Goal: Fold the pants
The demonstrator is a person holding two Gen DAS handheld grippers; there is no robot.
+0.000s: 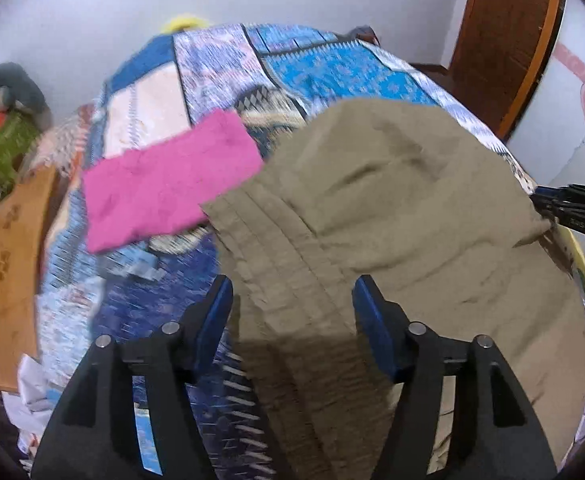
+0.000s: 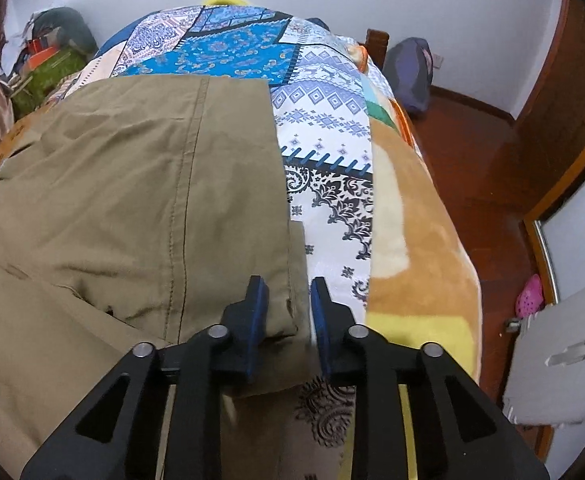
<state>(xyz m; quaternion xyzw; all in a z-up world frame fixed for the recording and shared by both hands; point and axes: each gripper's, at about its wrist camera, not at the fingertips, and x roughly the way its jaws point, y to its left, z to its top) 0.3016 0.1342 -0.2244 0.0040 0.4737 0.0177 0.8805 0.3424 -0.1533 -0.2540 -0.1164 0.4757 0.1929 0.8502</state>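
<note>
Khaki pants (image 1: 392,208) lie spread on a bed with a blue patchwork cover (image 1: 324,68). My left gripper (image 1: 292,298) is open, its blue pads on either side of the ribbed waistband (image 1: 276,264), not touching it. In the right wrist view the pants (image 2: 132,184) lie flat, with the leg hems at the far end. My right gripper (image 2: 286,294) has its jaws narrowly apart around the pants' right edge (image 2: 298,280); I cannot tell if the pads touch the cloth. The right gripper also shows at the right edge of the left wrist view (image 1: 548,204), at the pants' edge.
A folded pink cloth (image 1: 164,184) lies on the bed left of the pants. A wooden bed frame (image 1: 8,264) runs along the left. A tan and yellow blanket (image 2: 420,240) covers the bed's right side. Red floor (image 2: 492,152), a backpack (image 2: 408,72) and a door lie beyond.
</note>
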